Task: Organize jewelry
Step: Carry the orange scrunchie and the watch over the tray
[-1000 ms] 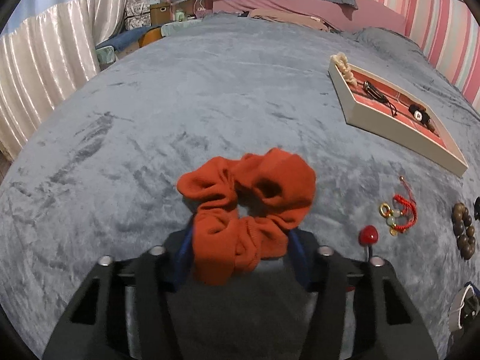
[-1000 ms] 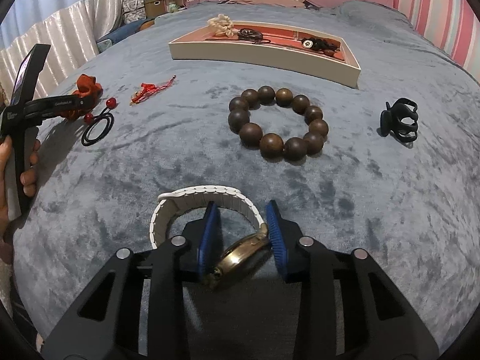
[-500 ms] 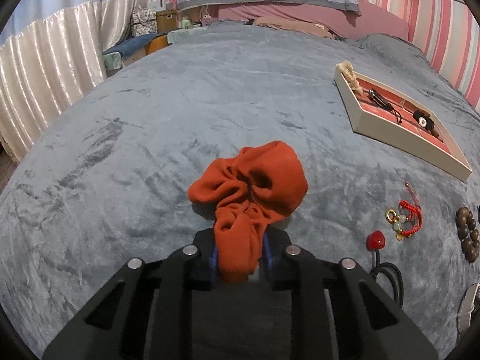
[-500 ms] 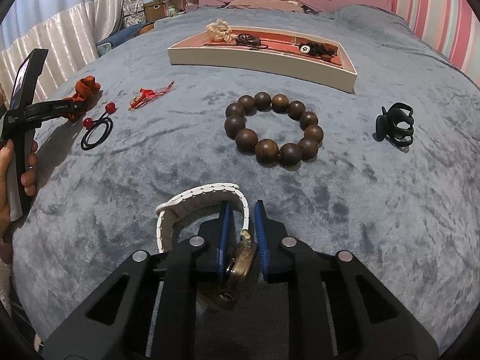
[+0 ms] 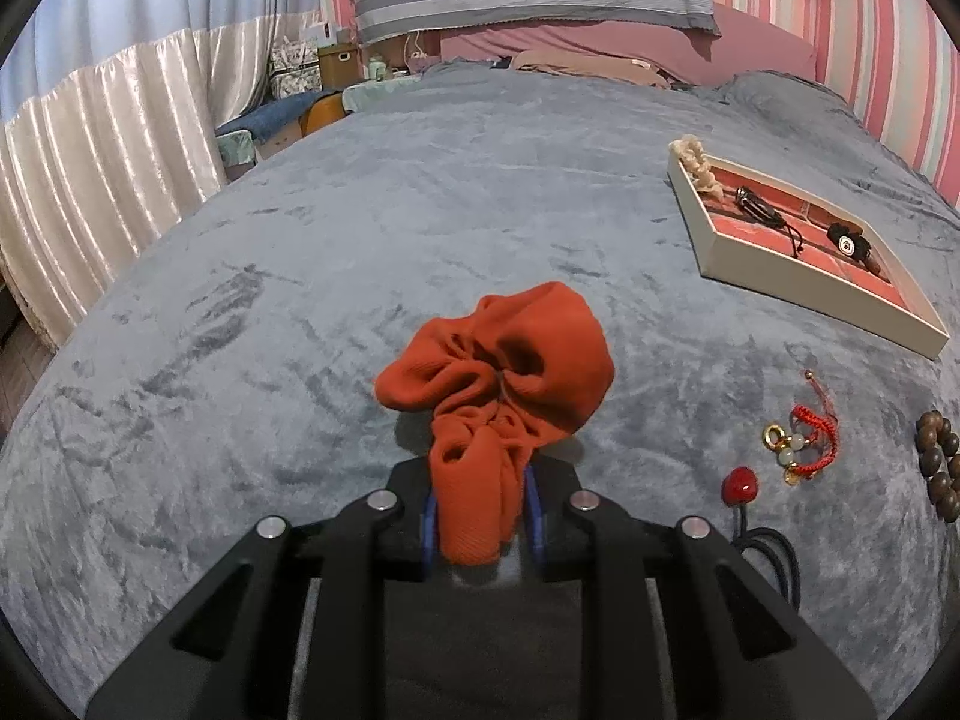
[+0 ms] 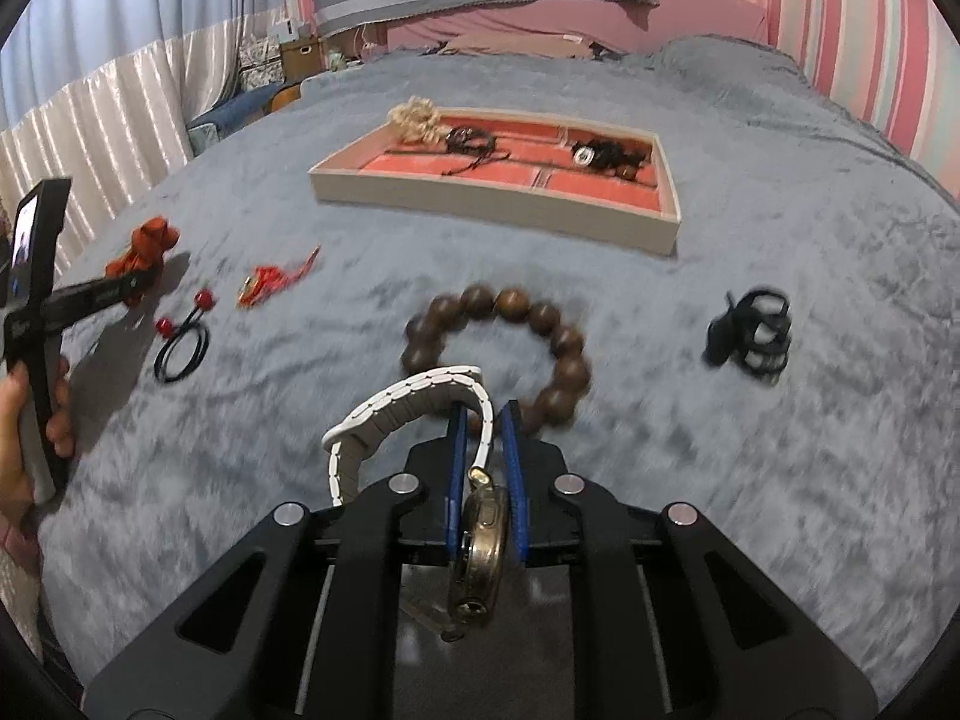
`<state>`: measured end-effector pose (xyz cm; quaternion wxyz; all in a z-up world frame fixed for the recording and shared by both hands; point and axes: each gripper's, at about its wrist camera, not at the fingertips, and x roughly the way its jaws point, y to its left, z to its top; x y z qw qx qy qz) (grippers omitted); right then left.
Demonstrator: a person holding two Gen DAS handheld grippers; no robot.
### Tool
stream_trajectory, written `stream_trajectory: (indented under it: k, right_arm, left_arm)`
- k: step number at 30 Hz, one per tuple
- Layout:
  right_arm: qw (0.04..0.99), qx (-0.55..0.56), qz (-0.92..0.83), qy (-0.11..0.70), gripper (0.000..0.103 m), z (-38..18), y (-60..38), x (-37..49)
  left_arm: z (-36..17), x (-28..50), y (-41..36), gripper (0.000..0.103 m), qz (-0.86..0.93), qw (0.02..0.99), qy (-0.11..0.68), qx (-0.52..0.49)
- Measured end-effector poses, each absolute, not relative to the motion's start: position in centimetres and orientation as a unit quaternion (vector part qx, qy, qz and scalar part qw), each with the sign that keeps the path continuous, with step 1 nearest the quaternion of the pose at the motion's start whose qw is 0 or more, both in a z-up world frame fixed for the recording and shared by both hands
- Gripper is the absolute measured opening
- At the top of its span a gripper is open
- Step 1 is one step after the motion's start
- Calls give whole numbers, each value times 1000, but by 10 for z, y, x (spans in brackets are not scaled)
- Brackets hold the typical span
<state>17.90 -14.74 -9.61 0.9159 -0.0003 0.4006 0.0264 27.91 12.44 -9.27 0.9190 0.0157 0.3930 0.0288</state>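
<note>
- Between the blue pads of my right gripper (image 6: 485, 450) sits the white-strapped watch (image 6: 420, 399), its brass-coloured case pinched edge-on; the jaws have just closed down narrow on it, and the strap loops out to the left above the grey bedspread (image 6: 750, 480).
- Between the pads of my left gripper (image 5: 480, 516) I have the orange scrunchie (image 5: 504, 372), clamped by its lower fold, the rest bunched up ahead of the fingertips.
- Just beyond the watch strap lies the wooden bead bracelet (image 6: 540, 324), blurred in the right view.
- Right of the bracelet, well apart, a black claw clip (image 6: 750, 330) rests on the bedspread.
- Left of the bracelet I see a red cord charm (image 6: 270, 279) and a black hair tie with red balls (image 6: 183, 342).
- Farther back stands the cream tray with red compartments (image 6: 498, 198); a pale scrunchie sits at its far left corner and dark corded pieces lie in the back compartments.
- At the left edge of the right view, a hand (image 6: 18, 420) grips the left tool's handle.
</note>
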Motion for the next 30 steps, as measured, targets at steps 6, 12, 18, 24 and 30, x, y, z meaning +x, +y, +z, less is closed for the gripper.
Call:
stream_trajectory:
  k: [6,12,18,24,30]
  right_arm:
    - [920,9,14,392,13,-85,-166,209]
    - [926,10,4,377,13,-67,-177,251]
    - [931,6,-8,364,13,-45,-189,312]
    - [926,13,-26,377,13,-47,-206,382]
    - [913,16,-62,403,13,-69,-224,432]
  left_arm:
    - [-79,284,111,22,13,922,385,22]
    - [-63,311,78,22,-24,922,385,38]
    - [-54,363,35,22,-59,914,398,42]
    - [-41,419,-21,22,-109,904,411,44]
    - [-60,480,-67,22,-128,887,441,51]
